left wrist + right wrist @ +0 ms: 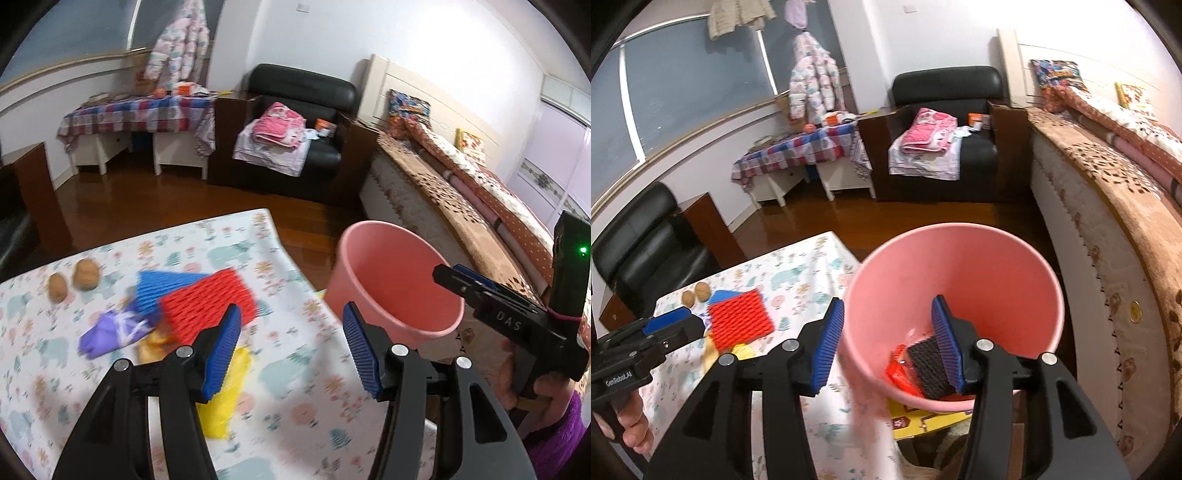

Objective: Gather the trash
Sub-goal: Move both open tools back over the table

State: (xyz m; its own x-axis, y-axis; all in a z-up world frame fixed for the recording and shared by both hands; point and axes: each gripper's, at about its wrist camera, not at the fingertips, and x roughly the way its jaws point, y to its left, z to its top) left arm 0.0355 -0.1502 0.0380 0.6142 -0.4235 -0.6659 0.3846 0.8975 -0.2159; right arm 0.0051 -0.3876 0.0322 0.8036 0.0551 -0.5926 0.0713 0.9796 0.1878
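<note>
1. Left gripper (291, 349): jaws spread wide, nothing between the blue ribbed pads. It hangs over the near right part of the table (325, 398), which is covered by a pale cloth printed with animals and flowers.
2. Right gripper (888, 347): jaws apart, pads pressing on nothing. It is poised over the mouth of the pink bucket (960, 266) — the left finger outside the rim, the right finger over the inside.
3. Bucket contents, right wrist view: a dark ribbed net piece (929, 365) and a red wrapper (901, 373) lie at the bottom, touching each other.
4. The bucket stands just off the right edge of the table, between table and bed (461, 192). In the left wrist view the inside wall shown is bare; the bottom is hidden.
5. Trash on the table, clustered near its middle:
   - red foam net (210, 302), lying partly over a blue foam net (162, 291);
   - purple wrapper (110, 330), just left of the red net, touching the blue one;
   - yellow bag (225, 402), partly hidden by the left gripper's left finger;
   - an orange-yellow scrap (155, 347) between purple wrapper and yellow bag — blurred, kind cannot be told.
6. Two walnuts (74, 282) sit side by side toward the far left of the table, apart from the cluster.
7. Left wrist view is motion-blurred across the tabletop.
8. Each view shows the other gripper at its edge, held by a hand (631, 424).
</note>
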